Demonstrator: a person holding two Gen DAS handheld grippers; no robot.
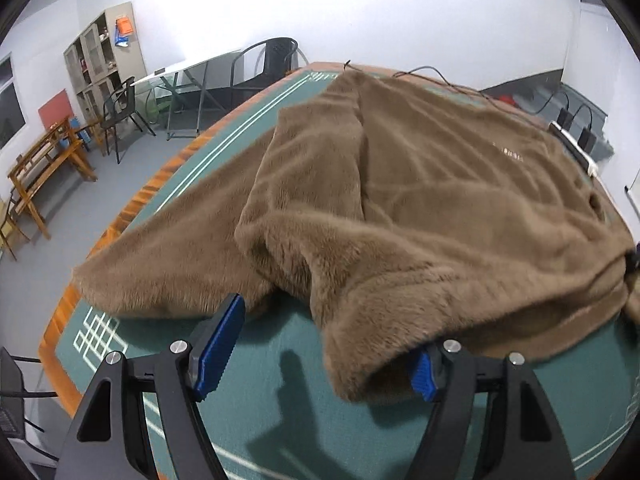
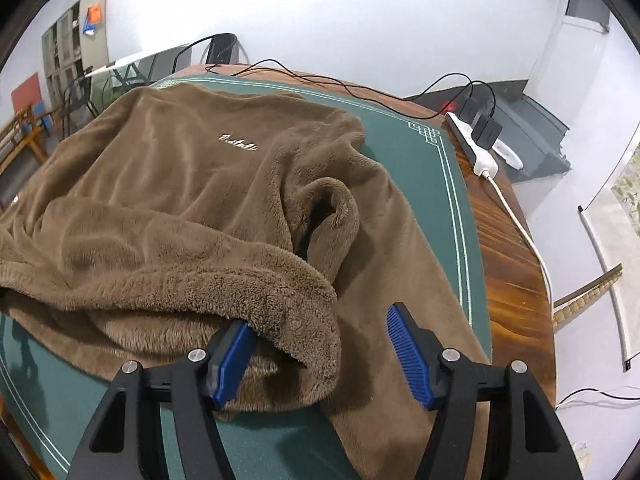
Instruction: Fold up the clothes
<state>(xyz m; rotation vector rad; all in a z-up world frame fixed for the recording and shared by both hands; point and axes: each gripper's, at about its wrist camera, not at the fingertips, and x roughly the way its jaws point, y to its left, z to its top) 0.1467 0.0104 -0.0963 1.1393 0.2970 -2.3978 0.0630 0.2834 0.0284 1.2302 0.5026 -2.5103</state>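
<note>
Your brown fleece garment [image 1: 440,200] lies spread and rumpled over the green mat [image 1: 280,360] that covers the wooden table [image 2: 508,260]. In the right wrist view a small line of pale script [image 2: 239,143] shows on its chest, and one sleeve [image 2: 332,216] curls up into a loop beside the body.

Your left gripper [image 1: 322,354] stands with its jaws well apart. Its left blue pad [image 1: 220,348] sits clear in the air, just in front of the sleeve that runs out toward the table's edge. Its right pad is tucked under the thick hem [image 1: 400,312] of the garment, which drapes over that finger. The hem hangs between the fingers on the right side only; the pads do not press on it.

Your right gripper [image 2: 322,354] also has its jaws apart, with a corner of the hem [image 2: 280,300] between them. Its left pad [image 2: 234,360] is buried under the folded hem edge. Its right pad [image 2: 408,352] stands free above the flat layer of fleece that runs toward you. The pads do not pinch the cloth.

Behind the garment a black cable [image 2: 320,80] trails across the table to a white power strip [image 2: 476,148] near the right edge.
</note>
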